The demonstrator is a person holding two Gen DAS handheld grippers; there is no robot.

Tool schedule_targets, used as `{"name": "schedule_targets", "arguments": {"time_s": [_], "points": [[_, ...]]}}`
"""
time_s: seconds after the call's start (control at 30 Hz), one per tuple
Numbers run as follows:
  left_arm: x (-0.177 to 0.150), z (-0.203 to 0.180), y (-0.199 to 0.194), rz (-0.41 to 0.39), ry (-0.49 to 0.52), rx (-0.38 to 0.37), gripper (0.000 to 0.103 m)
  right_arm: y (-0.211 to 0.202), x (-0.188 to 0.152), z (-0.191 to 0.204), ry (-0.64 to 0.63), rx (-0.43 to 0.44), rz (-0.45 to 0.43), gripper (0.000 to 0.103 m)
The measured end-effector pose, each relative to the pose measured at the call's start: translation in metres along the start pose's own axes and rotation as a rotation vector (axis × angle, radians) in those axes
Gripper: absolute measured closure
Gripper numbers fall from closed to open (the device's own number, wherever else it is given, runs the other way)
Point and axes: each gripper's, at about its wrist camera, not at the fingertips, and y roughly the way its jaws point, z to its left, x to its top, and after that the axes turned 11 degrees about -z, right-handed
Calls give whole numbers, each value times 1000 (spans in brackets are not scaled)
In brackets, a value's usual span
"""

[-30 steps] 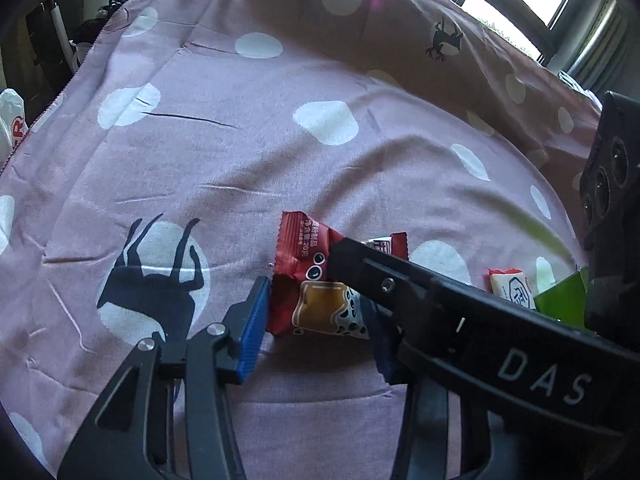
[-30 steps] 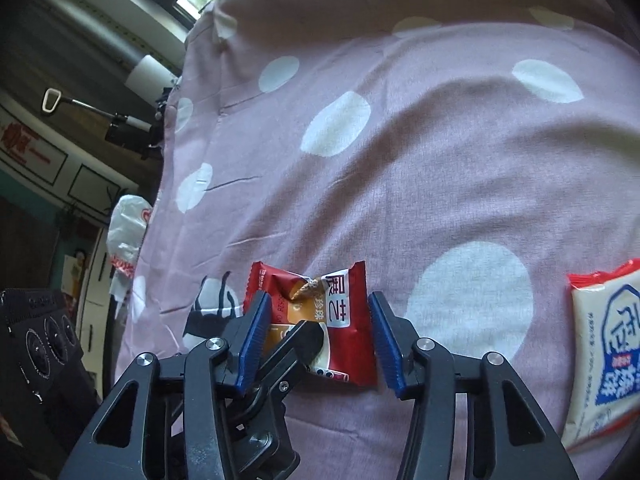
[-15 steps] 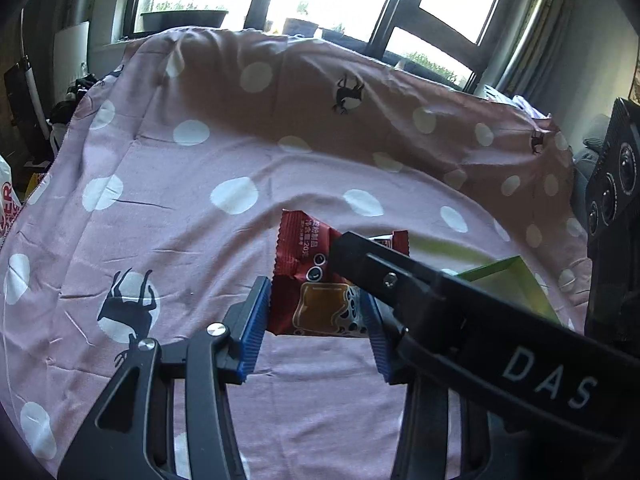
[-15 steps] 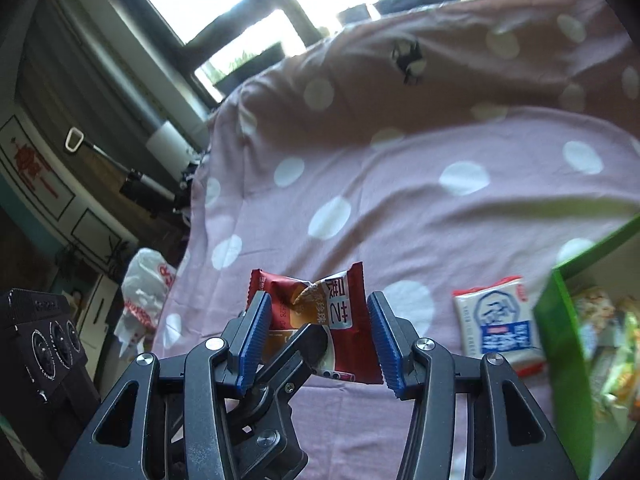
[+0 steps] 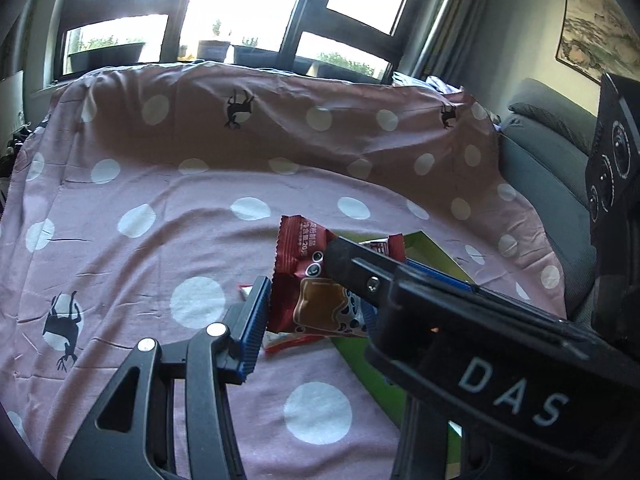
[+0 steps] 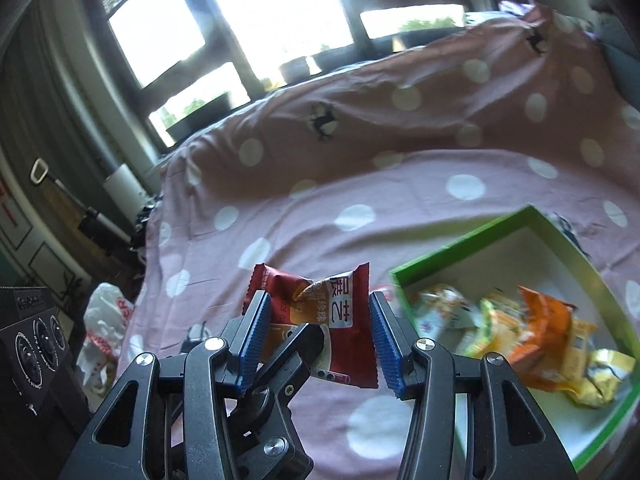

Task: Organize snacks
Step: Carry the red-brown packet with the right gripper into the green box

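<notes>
A red snack packet (image 5: 316, 284) with a brown picture hangs in the air above the pink spotted cloth (image 5: 160, 240). Both grippers pinch it from opposite sides: my left gripper (image 5: 316, 312) is shut on it, and my right gripper (image 6: 316, 336) is shut on it too (image 6: 340, 312). In each view the other gripper's black finger crosses the packet. A green box (image 6: 460, 248) with a white inside lies to the right and holds several snack packets (image 6: 540, 320). Its green edge also shows in the left wrist view (image 5: 432, 252).
A white and red packet (image 5: 280, 338) lies on the cloth under the held one. A white plastic bag (image 6: 106, 320) lies off the cloth's left edge. A grey sofa (image 5: 552, 160) stands to the right, windows behind.
Both grippers have lifted the red packet off the cloth and carried it up and toward the green box, which has come into view on the right.
</notes>
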Motion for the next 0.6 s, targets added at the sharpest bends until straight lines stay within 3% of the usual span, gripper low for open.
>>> {"name": "schedule_targets", "arguments": {"time_s": [0.33,0.6], "points": [[-21,-62,29,75,117,-102,59,-29,-12,-75,165,-131,-1,50],[-48,-87,60,175,128,-162,59,-32,-30,-118,252,-227,66,50]]}}
